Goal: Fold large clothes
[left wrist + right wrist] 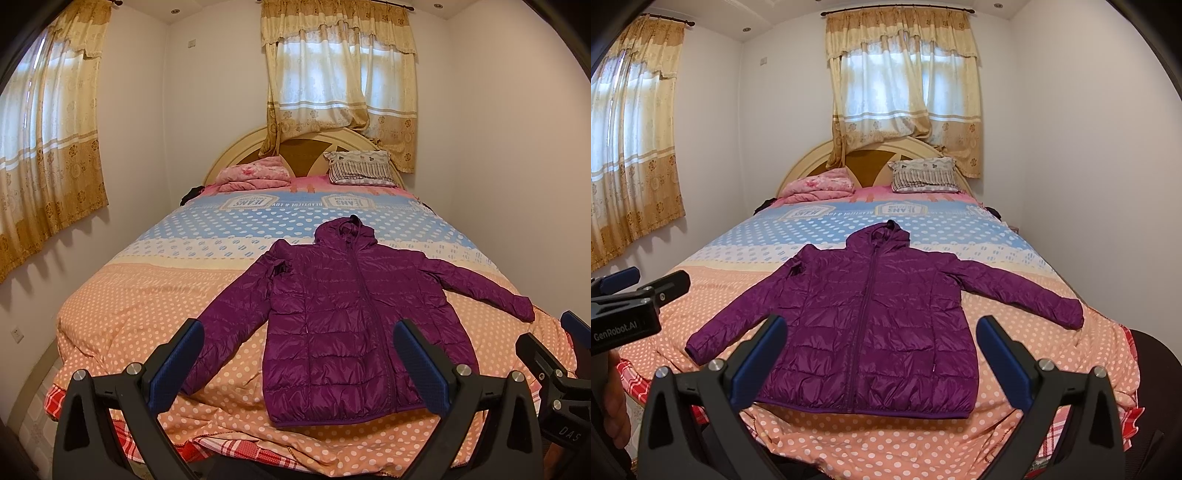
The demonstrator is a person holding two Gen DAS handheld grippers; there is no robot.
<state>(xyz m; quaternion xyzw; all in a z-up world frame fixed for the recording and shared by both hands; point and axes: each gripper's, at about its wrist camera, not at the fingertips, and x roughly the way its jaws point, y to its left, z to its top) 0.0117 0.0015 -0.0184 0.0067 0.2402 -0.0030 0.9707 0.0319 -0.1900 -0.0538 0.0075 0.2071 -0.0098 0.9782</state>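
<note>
A purple hooded puffer jacket (340, 317) lies flat, front up and zipped, on the polka-dot bedspread (147, 302), hood toward the headboard and both sleeves spread out. It also shows in the right wrist view (871, 325). My left gripper (299, 354) is open and empty, held above the foot of the bed short of the jacket's hem. My right gripper (882, 350) is open and empty, also short of the hem. The right gripper shows at the right edge of the left wrist view (546, 350). The left gripper shows at the left edge of the right wrist view (646, 284).
A folded pink blanket (255, 175) and a striped pillow (360, 168) lie by the headboard (236, 155). Curtained windows (332, 85) stand behind and left of the bed. White walls close both sides. A red checked sheet (74, 398) shows at the foot.
</note>
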